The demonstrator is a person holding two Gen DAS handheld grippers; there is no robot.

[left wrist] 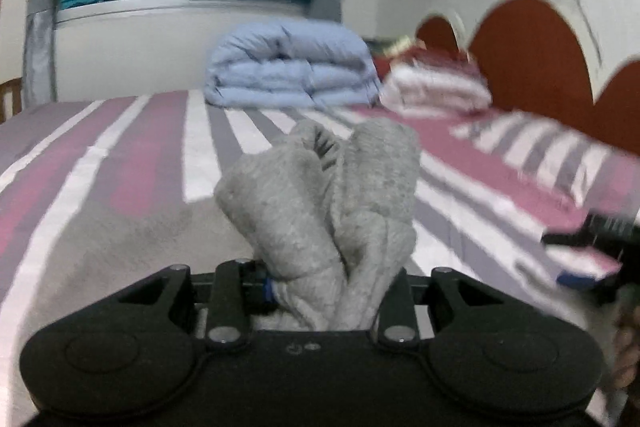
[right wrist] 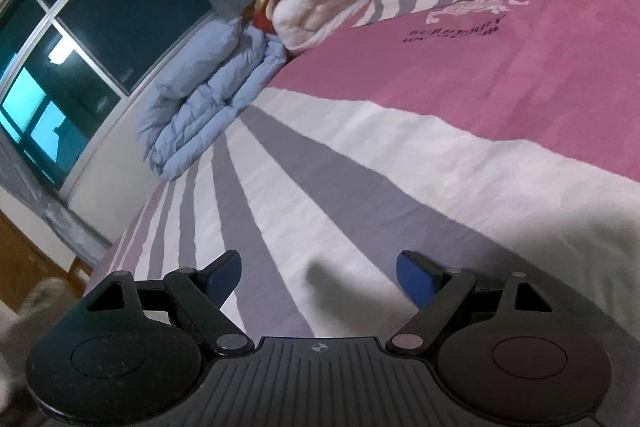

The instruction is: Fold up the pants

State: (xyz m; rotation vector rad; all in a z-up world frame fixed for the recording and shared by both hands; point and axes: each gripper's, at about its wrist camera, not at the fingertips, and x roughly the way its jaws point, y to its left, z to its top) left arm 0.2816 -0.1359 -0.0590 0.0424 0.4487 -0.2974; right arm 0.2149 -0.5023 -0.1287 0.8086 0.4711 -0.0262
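Pants [left wrist: 320,211] sit bunched and clamped in the left gripper [left wrist: 324,291], lifted above the striped bed [left wrist: 120,167]. Right gripper [right wrist: 320,281] stands apart, holding nothing, over the bedspread. Recommend the free gripper take a second edge before lowering, so the cloth spreads flat, clear of the quilt [left wrist: 288,63].

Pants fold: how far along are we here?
Done: nothing folded shows yet. In hand: the left gripper is shut on a bunched wad of the grey pants, held up off the striped bed cover. The right gripper is open and empty above the cover. Left: spread them flat, then make every fold.
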